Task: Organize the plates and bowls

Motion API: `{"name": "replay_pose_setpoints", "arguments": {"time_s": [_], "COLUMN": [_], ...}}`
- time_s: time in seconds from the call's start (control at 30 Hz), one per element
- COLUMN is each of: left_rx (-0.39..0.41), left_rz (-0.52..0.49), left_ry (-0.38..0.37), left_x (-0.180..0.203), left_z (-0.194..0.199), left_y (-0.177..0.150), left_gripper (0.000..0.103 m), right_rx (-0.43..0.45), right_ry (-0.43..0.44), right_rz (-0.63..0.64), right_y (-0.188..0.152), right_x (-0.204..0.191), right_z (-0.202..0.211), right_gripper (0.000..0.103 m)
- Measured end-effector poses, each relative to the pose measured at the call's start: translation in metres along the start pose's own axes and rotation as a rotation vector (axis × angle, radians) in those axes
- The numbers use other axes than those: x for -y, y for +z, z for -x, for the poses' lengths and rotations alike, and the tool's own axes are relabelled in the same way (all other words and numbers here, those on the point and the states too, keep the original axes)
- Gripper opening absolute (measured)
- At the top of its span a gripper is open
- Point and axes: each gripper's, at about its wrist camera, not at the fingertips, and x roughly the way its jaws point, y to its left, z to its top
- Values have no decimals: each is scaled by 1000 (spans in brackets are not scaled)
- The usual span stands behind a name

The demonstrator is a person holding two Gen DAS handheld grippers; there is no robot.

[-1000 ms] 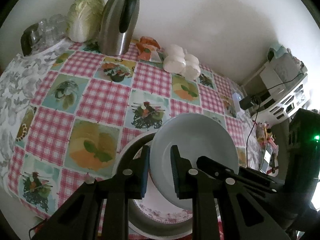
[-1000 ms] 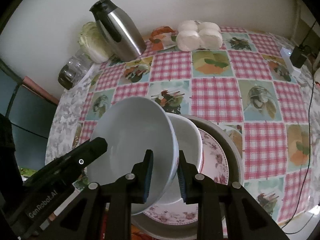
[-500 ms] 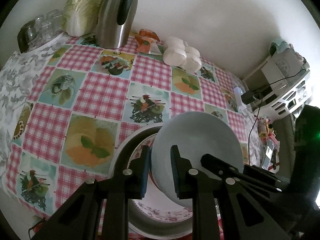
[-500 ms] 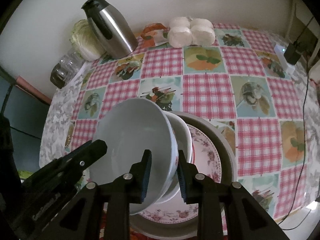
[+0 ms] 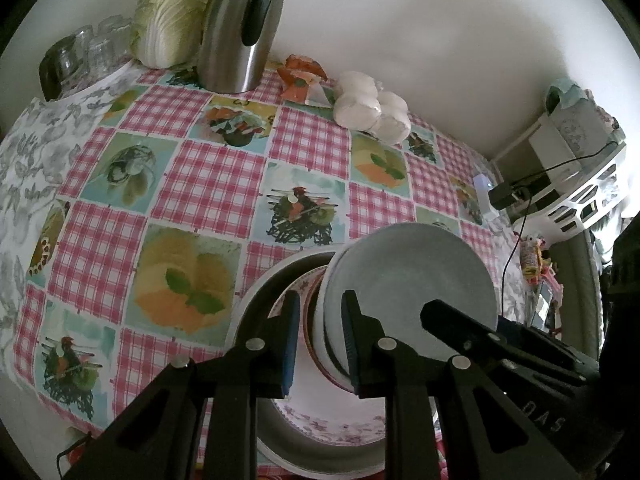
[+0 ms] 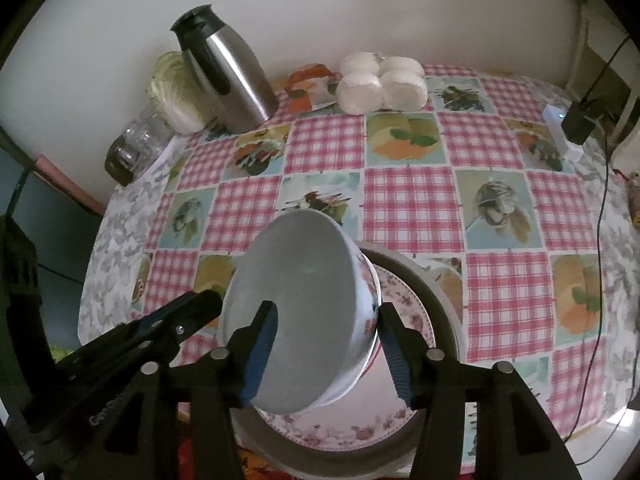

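From the left wrist camera, the left gripper [image 5: 318, 338] has its fingers parted a little wider than a second ago, one finger [image 5: 289, 336] outside and the other inside the rim of the white bowl [image 5: 416, 292]; whether they press the rim cannot be told. The bowl is tilted on edge and now sits nested against a second bowl [image 5: 316, 332] with a reddish rim, both resting on the floral plate [image 5: 320, 428], which lies in the wide grey dish [image 5: 280, 276] on the checked tablecloth [image 5: 212, 184]. The right gripper's dark body [image 5: 500, 344] crosses the bowl's lower right. At the table's back stand the steel thermos [image 5: 236, 36], a cabbage [image 5: 170, 12], glass jars [image 5: 80, 56] and white buns [image 5: 372, 108]. From the right wrist camera, the right gripper [image 6: 326, 350] was nipped on the bowl's rim half a second ago and now stands spread wide, its fingers [image 6: 262, 350] clear on either side of the white bowl [image 6: 296, 320]. The bowl leans lower than before, its floral outer wall over the floral plate [image 6: 400, 308] and grey dish [image 6: 436, 296]. The left gripper [image 6: 188, 316] reaches to the bowl's left edge.
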Motion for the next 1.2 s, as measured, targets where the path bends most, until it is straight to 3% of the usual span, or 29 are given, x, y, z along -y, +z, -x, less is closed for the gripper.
{"name": "replay_pose_setpoints", "arguments": {"time_s": [0.47, 0.6, 0.8, 1.2], "left_rx": [-4, -9, -15, -21], "left_rz": [4, 6, 8, 30], "left_ry": [3, 6, 7, 4], "left_x": [-1, -2, 0, -3], "left_z": [0, -2, -4, -6], "left_y": [1, 1, 0, 1], "left_gripper": [22, 22, 24, 32], "right_rx": [86, 48, -48, -58], "right_ry": [33, 31, 40, 12], "right_rz": [-63, -99, -159, -157], "right_y": [8, 9, 6, 4], "right_x": [25, 36, 51, 51], "right_z": [19, 5, -22, -27], "right_gripper": [54, 47, 46, 46]}}
